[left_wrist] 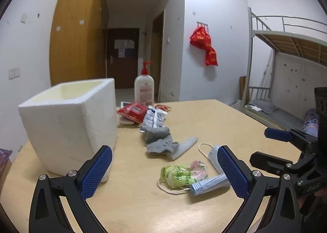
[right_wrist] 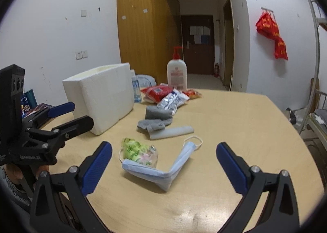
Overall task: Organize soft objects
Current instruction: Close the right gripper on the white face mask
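Note:
A white foam box (left_wrist: 69, 122) (right_wrist: 102, 98) stands open-topped at the table's left. Grey socks (left_wrist: 160, 141) (right_wrist: 156, 119) lie mid-table beside a pale flat strip (left_wrist: 185, 147) (right_wrist: 173, 132). Closer in, a green-printed plastic packet (left_wrist: 183, 174) (right_wrist: 140, 151) rests against a blue face mask (left_wrist: 210, 185) (right_wrist: 163, 168). Red and silver packets (left_wrist: 141, 113) (right_wrist: 163, 95) are piled behind the socks. My left gripper (left_wrist: 164, 171) is open just short of the packet and mask. My right gripper (right_wrist: 163, 168) is open, with the mask lying between its fingers' line; neither holds anything.
A pump bottle (left_wrist: 144, 88) (right_wrist: 176, 73) stands at the table's (right_wrist: 235, 130) far edge. A small clear bottle (right_wrist: 136, 90) sits behind the box. A bunk bed (left_wrist: 286, 69) is on the right, a wooden wardrobe (left_wrist: 77, 35) behind. The right gripper (left_wrist: 290, 151) shows in the left view.

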Demonstrator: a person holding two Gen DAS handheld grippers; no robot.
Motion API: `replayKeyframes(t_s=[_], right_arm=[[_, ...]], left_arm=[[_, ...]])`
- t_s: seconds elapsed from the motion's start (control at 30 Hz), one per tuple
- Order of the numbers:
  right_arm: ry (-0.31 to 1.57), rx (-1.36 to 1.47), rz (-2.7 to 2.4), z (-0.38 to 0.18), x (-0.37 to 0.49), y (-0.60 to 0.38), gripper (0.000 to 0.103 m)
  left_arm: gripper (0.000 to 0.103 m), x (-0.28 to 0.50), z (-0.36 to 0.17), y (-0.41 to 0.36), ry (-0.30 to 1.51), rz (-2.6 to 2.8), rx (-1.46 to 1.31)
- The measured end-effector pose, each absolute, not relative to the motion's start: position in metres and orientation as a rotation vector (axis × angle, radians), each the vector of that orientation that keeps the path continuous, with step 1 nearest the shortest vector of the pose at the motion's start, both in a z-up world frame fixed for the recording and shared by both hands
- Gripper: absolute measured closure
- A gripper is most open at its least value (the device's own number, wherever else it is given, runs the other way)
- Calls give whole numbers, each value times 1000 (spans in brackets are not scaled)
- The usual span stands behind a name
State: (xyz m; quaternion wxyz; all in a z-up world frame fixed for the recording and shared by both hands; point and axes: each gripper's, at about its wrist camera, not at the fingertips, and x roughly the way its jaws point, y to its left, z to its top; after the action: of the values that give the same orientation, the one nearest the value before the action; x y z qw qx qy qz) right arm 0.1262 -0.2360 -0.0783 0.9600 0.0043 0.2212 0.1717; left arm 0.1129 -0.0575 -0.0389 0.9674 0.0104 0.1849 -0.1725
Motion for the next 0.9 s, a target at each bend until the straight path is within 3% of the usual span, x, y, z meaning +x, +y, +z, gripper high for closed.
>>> replayKeyframes(t_s=[0.4, 0.63, 0.77, 0.9], right_arm=[[562, 42, 397, -100, 143, -239, 1], [658, 61, 422, -115, 157, -237, 22], [699, 54, 417, -123, 163, -236, 23], [727, 58, 423, -127, 169, -235, 37]], left_arm=[[0, 148, -54, -67, 491, -395, -1], [0, 162, -68, -76, 558, -389, 29], [0, 170, -74, -75, 589, -394, 12], [0, 175, -77, -74, 612, -408, 2]])
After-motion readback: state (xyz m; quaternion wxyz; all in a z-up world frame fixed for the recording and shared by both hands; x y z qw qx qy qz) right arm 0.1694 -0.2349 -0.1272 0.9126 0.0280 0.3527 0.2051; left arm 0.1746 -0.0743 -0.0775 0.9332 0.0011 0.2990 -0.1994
